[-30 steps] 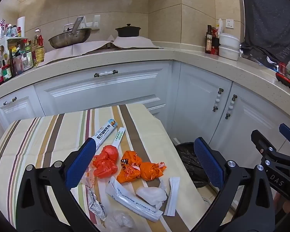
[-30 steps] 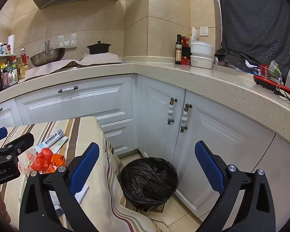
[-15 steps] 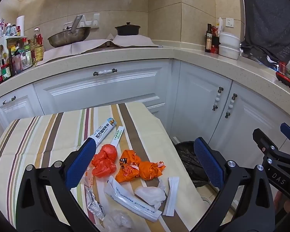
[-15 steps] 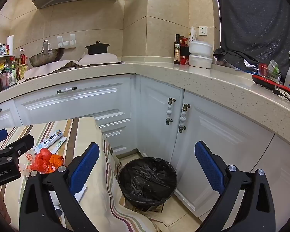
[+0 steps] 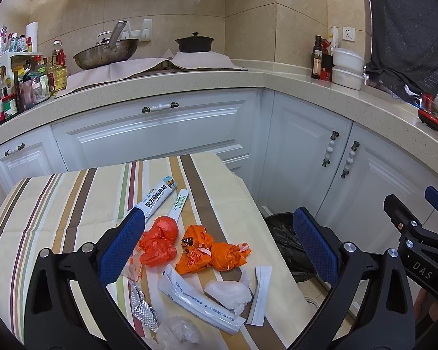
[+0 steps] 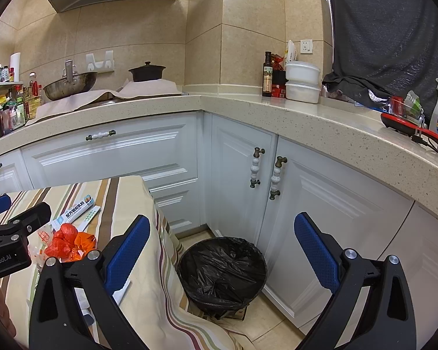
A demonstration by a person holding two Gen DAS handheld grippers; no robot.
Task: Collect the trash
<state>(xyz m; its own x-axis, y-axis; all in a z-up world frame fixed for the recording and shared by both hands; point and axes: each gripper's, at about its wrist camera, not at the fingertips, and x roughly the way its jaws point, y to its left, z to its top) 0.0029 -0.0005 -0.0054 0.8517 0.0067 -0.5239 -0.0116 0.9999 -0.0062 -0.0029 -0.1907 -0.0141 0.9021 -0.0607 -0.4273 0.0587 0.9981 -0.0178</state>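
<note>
The left gripper [image 5: 217,252] is held above the striped tablecloth [image 5: 73,201], its blue-padded fingers [image 5: 122,243] spread wide and nothing grasped between them. Compared with the views of a second ago, only a slight drift of the scene is recorded: the litter sits marginally lower and nearer in the left wrist view, so a slow approach is inferred and no pick has been made. The trash is left untouched on the cloth: two red-orange crumpled bags [image 5: 157,242], an orange wrapper bundle [image 5: 213,252], a long white sachet [image 5: 198,299], a white tissue wad [image 5: 227,291], a foil scrap [image 5: 141,309] and two printed tube packets [image 5: 157,197]. The right gripper [image 6: 219,258] is likewise seen fully open and empty, held over the black-lined bin [image 6: 222,271], which stands on the floor just beside the table's edge. The collection is judged to be at its outset; the first grasp has not yet been made.
</note>
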